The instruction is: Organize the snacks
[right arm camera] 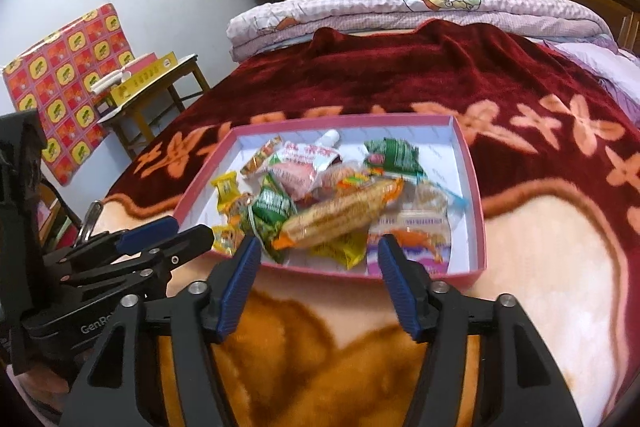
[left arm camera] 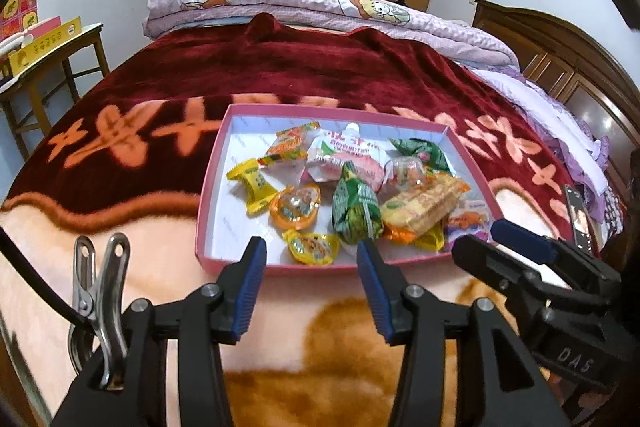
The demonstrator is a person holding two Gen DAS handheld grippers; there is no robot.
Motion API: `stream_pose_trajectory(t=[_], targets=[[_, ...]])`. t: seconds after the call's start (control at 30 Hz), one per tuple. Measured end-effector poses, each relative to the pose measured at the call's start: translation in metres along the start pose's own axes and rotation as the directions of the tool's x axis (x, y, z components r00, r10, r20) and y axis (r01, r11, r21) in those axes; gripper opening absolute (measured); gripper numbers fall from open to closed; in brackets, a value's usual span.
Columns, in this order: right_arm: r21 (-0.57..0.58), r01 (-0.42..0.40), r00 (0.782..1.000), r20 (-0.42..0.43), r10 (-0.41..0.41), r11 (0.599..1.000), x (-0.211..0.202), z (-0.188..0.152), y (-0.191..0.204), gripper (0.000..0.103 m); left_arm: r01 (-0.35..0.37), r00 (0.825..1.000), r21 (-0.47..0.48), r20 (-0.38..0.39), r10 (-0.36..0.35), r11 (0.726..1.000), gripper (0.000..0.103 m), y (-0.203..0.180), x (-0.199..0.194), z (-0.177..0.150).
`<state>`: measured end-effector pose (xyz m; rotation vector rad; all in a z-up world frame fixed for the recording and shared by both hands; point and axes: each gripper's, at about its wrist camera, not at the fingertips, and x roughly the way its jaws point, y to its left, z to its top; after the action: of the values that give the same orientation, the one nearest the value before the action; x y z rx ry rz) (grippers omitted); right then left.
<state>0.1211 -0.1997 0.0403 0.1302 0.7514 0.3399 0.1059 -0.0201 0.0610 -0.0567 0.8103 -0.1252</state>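
Observation:
A pink-walled box [left arm camera: 208,183] with a white floor lies on the bed and also shows in the right wrist view [right arm camera: 476,195]. It holds several wrapped snacks: a white spouted pouch [left arm camera: 344,155], a green packet [left arm camera: 356,207], a long biscuit pack [left arm camera: 424,203] [right arm camera: 340,215], yellow candies [left arm camera: 256,187] and jelly cups [left arm camera: 296,207]. My left gripper [left arm camera: 312,255] is open and empty just before the box's near wall. My right gripper [right arm camera: 316,255] is open and empty at the near wall too, and shows at the right of the left wrist view [left arm camera: 492,243].
The box sits on a red and peach flowered blanket [left arm camera: 280,75]. Folded pink quilts [left arm camera: 320,7] lie at the far end. A wooden side table [left arm camera: 52,55] with boxes stands to the left. A dark wooden headboard [left arm camera: 560,59] is at the right.

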Motion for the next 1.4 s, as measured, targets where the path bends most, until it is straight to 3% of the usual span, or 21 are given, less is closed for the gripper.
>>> stream_pose_trajectory(t=[0.47,1.4], targets=[[-0.004,0.045,0.998,-0.046,-0.045,0.999,0.012,-0.028,-0.001,0.066,-0.099,0.995,0.03,-0.003,0.099,0.995,0.05,-0.013,0.016,-0.025],[0.008,0.045,0.998,-0.052,-0.045,0.999,0.013,-0.03,-0.004,0.066,-0.098,0.995,0.029,-0.022,0.099,0.995,0.05,-0.015,0.023,-0.03]])
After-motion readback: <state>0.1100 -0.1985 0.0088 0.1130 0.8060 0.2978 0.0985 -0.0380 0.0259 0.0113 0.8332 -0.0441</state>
